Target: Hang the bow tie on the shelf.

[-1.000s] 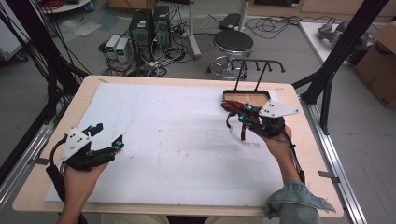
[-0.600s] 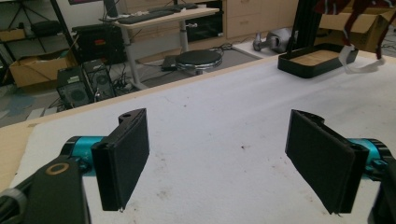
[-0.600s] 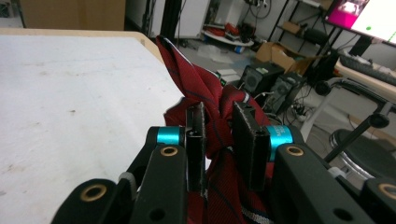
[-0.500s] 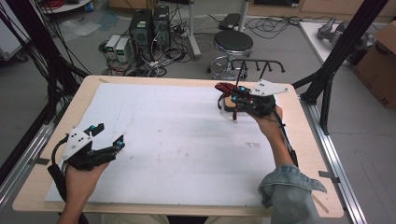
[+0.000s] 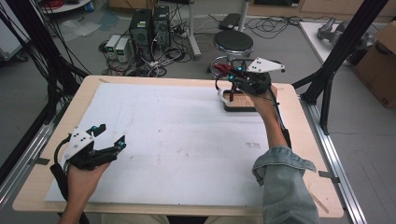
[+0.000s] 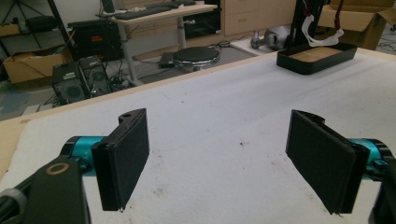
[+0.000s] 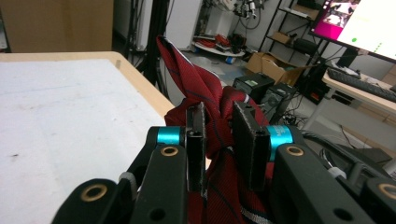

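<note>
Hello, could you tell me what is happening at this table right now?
A person is working with a handheld gripper in each hand. The right gripper is shut on a red striped necktie and holds it up above a black tray at the table's far right. The left gripper rests near the front left of the white-covered table, its jaws wide open with nothing between them.

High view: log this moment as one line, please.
right tongs: shut on red tie, raised over black tray | left tongs: open, empty, over white mat
</note>
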